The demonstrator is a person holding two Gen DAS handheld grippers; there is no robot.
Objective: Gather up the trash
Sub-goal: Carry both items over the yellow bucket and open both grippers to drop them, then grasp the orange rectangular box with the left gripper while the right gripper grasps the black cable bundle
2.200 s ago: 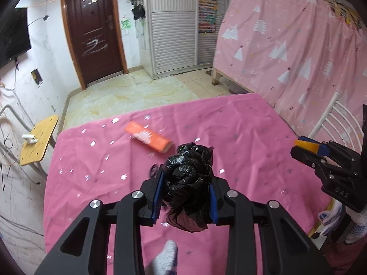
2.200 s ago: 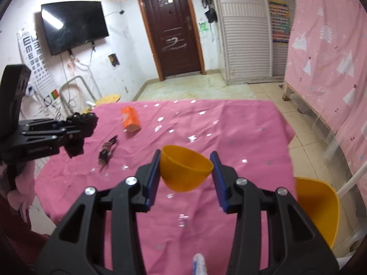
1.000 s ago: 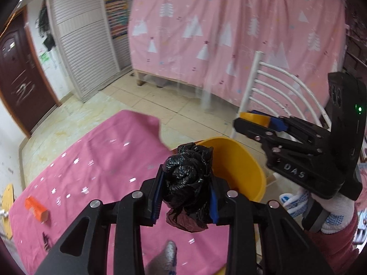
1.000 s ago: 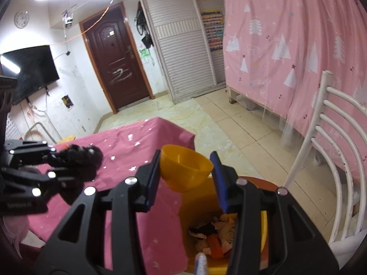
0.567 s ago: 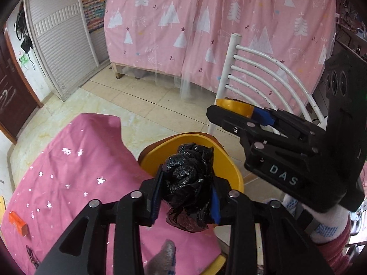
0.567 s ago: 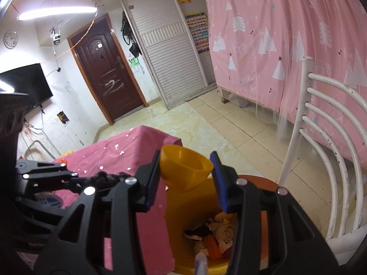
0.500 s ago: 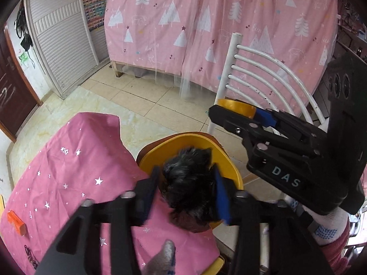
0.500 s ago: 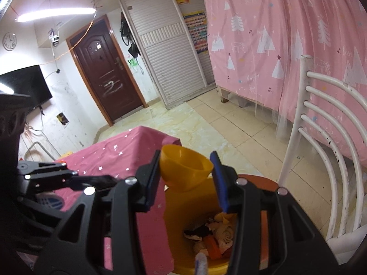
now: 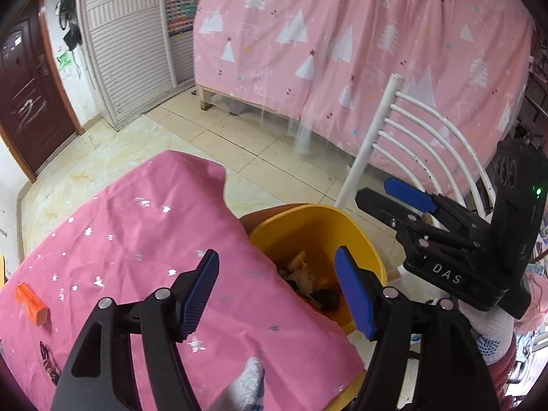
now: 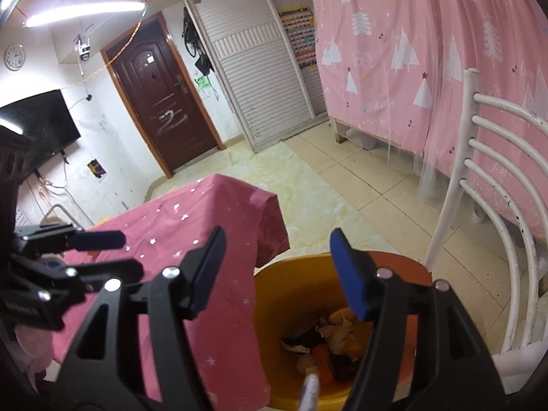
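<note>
A yellow trash bin (image 9: pixel 328 221) stands beside the table's corner and holds several scraps of trash (image 9: pixel 310 282); it also shows in the right wrist view (image 10: pixel 294 294). My left gripper (image 9: pixel 277 289) is open and empty, above the table edge and the bin. My right gripper (image 10: pixel 277 267) is open and empty, right above the bin; it also shows in the left wrist view (image 9: pixel 394 202). An orange box (image 9: pixel 30 303) and a small dark scrap (image 9: pixel 48 364) lie on the pink tablecloth (image 9: pixel 137 239).
A white chair (image 9: pixel 411 130) stands right behind the bin; it also shows in the right wrist view (image 10: pixel 493 205). A pink curtain (image 9: pixel 342 34) hangs beyond it. Tiled floor (image 10: pixel 342 188) leads to a dark door (image 10: pixel 161 96).
Both grippers have opened. The black plastic bag has left my left gripper and the yellow bowl has left my right gripper; both are gone from between the fingers.
</note>
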